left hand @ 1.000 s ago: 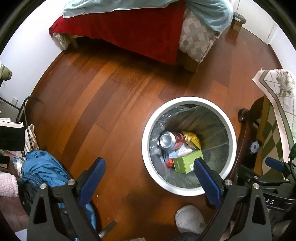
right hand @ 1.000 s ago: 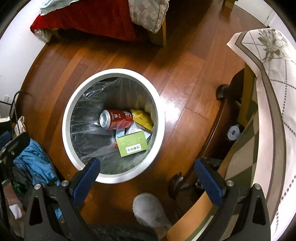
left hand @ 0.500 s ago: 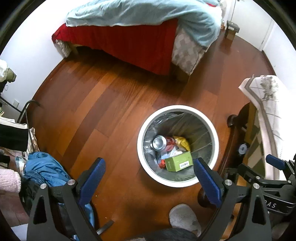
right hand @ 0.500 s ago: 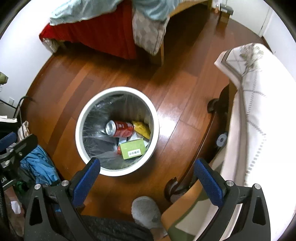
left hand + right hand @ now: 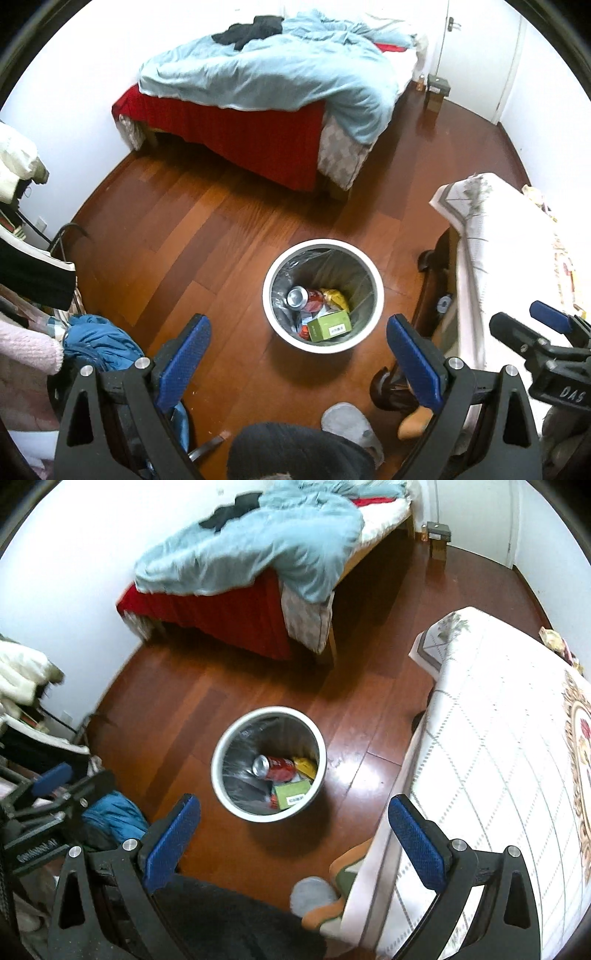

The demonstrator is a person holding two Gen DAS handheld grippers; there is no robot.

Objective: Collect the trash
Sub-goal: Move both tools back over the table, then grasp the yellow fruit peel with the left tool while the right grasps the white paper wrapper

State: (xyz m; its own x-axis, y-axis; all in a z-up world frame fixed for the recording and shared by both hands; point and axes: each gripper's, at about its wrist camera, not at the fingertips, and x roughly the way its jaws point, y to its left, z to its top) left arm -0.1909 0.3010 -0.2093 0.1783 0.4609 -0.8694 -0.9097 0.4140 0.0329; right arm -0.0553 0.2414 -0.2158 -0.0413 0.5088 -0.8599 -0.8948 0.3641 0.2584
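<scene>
Both grippers have risen well away from the round white-rimmed trash bin lined with clear plastic (image 5: 323,295): a second ago it filled the middle of each view, and now it sits small on the reddish wooden floor (image 5: 184,236), with the whole bed under a pale blue blanket (image 5: 273,70) visible at the far side. The left gripper (image 5: 298,360) has its jaws spread wide and empty, and the right gripper (image 5: 293,834) likewise holds nothing between its parted blue pads.

The collected trash lies at the bottom of the bin: a red drinks can (image 5: 304,296) on its side, a yellow crinkled wrapper (image 5: 335,297) just beside it, and a green cardboard box with a barcode label (image 5: 330,325) nearest the viewer.

Judging by this pull-back, the last drop is finished and the person is straightening up, probably to look for more litter. The surface draped in a white patterned cloth (image 5: 498,738) on the right carries some small items at its far edge, too blurred to identify; they could be the next pickup.
</scene>
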